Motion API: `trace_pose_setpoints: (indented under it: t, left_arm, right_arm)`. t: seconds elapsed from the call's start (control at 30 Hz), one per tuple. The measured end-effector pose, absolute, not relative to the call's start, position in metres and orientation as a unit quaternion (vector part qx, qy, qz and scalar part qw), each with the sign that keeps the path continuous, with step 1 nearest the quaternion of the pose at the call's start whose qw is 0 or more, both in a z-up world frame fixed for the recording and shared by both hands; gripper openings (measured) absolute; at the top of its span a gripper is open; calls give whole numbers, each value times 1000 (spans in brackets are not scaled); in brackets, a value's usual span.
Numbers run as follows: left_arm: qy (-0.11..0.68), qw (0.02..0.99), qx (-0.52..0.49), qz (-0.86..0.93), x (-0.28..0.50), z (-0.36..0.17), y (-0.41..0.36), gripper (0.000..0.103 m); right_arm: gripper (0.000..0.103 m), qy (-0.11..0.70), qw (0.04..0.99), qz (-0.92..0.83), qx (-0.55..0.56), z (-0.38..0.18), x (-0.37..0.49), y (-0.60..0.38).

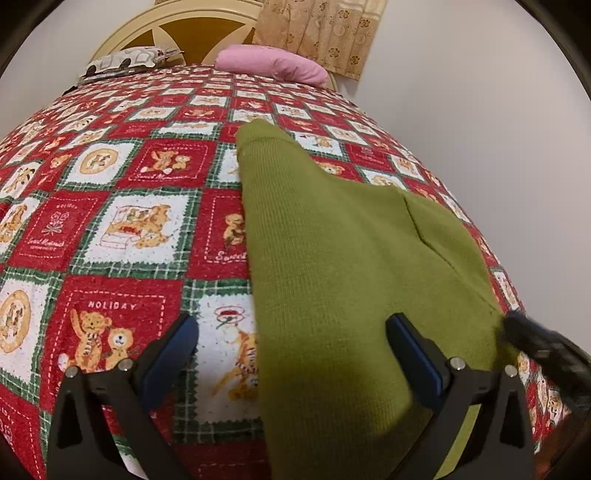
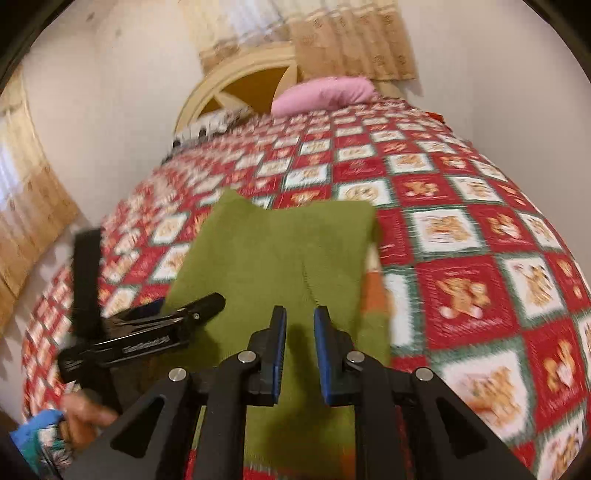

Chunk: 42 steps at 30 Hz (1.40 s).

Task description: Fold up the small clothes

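On the quilt (image 1: 140, 221), green garment (image 1: 332, 258) underlies both tongs.

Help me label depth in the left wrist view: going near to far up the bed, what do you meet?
Left gripper → green garment on the teddy-bear quilt → pink pillow → cream headboard → patterned curtain.

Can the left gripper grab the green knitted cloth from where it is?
Probably yes. The left gripper is wide open, and the green knitted cloth lies flat on the teddy-bear bedspread, its edge between the fingers, with nothing in between.
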<state>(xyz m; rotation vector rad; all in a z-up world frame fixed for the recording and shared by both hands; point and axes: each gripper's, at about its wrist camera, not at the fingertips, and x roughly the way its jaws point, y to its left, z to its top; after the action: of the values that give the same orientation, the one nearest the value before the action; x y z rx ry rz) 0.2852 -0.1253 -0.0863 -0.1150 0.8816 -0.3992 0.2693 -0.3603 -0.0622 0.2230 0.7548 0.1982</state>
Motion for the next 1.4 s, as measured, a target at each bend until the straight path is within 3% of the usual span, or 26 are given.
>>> trace_pose_setpoints:
  t: [0.17,0.33,0.53,0.77,0.97,1.1,1.13,1.17,1.23,1.4]
  left_arm:
    - [419,887,-45,-189,283,-85,-128,103]
    - [423,884,-53,-191,284,-86,-126,103]
    - [421,887,-48,-186,283,-85,-127,103]
    - [416,892,-31,-177,282,-84,-131,103]
    - [425,884,-50,-187,287,-87,-126,103]
    - [424,874,-88,-221,288,-83,-113,103]
    - [420,871,-104,-234,287,-81,-109,103]
    - [414,867,-124,-248,287,-78,-102,103]
    - [407,861,-159,-260,291,-72,-93,103]
    - [471,820,-194,-263,319,-90,-103,103]
  right_arm:
    - [6,394,913,74,75,-84,285,-361]
    - [6,396,905,78,134,-80,283,-376]
    - [13,370,924,33,92,-56,308,-373]
    - [12,433,898,48,55,-84,381,-375]
    - [12,422,900,48,97,-86,396,-386]
    - [14,374,902,70,205,-76,358,-417]
    - [26,374,902,70,205,-76,358,-417]
    - [49,358,902,75,229,-74,344,-426]
    - [72,341,901,74,256,-74,323,-441]
    - [72,349,885,86,296,-88,310,-455]
